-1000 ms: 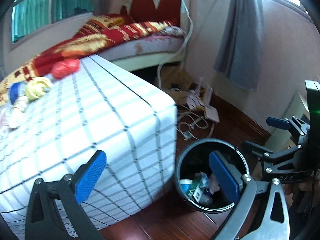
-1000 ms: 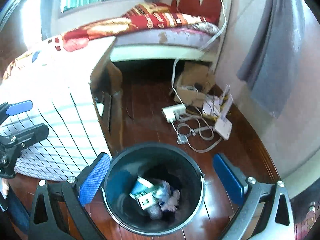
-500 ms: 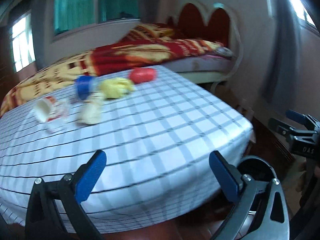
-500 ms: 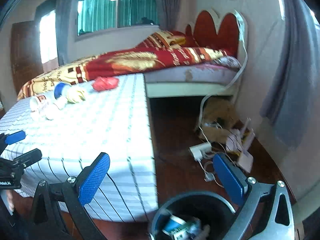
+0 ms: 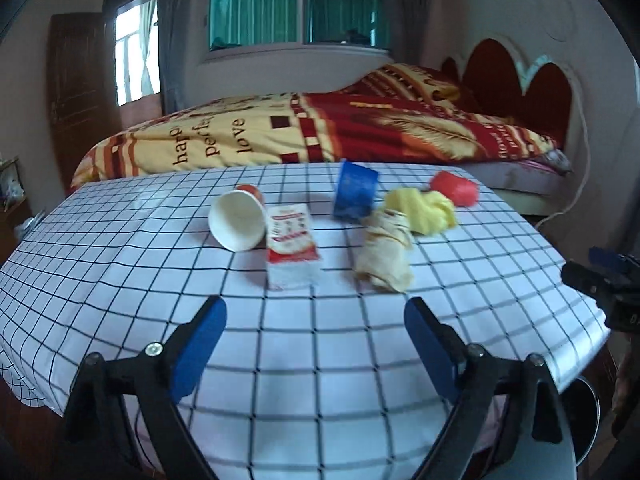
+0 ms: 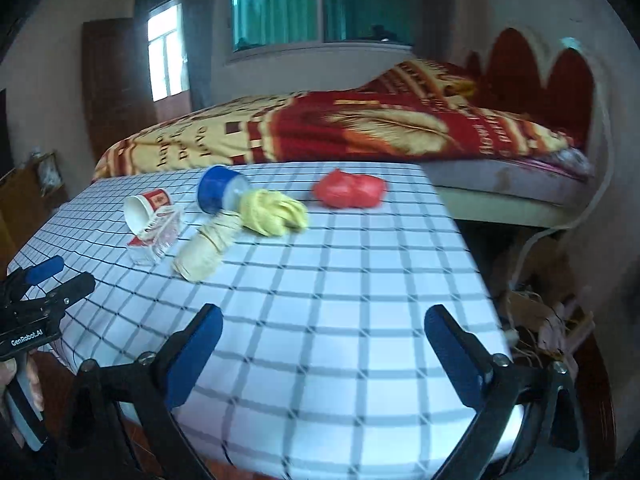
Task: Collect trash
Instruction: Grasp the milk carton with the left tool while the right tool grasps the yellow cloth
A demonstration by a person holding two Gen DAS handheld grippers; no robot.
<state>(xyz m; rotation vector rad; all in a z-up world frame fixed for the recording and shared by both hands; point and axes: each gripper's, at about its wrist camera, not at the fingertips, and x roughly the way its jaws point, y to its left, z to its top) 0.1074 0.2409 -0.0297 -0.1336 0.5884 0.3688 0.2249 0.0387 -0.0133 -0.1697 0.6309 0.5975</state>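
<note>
Trash lies on the checked tablecloth (image 5: pixel 320 360): a tipped white paper cup (image 5: pixel 238 222), a red-and-white carton (image 5: pixel 292 246), a blue cup (image 5: pixel 355 194), a beige wad (image 5: pixel 386 254), a yellow wad (image 5: pixel 428 212) and a red wad (image 5: pixel 456 188). My left gripper (image 5: pixel 316 344) hovers over the near table edge, jaws closing with nothing between them. My right gripper (image 6: pixel 324 346) hangs over the table's near right part, jaws closing on nothing. From the right wrist I see the cup (image 6: pixel 142 210), carton (image 6: pixel 156 236), blue cup (image 6: pixel 218 194), beige wad (image 6: pixel 208 250), yellow wad (image 6: pixel 274 212) and red wad (image 6: pixel 350 190).
A bed with a red and yellow blanket (image 5: pixel 340 128) stands behind the table. The black bin's rim (image 5: pixel 588 412) shows low at the table's right corner. Cables and cardboard (image 6: pixel 536 312) lie on the floor to the right. A hand (image 6: pixel 20 376) grips the left tool's handle.
Both views swung up from the black bin on the floor to the tabletop with the trash. Both grippers' jaws stand a little narrower than before.
</note>
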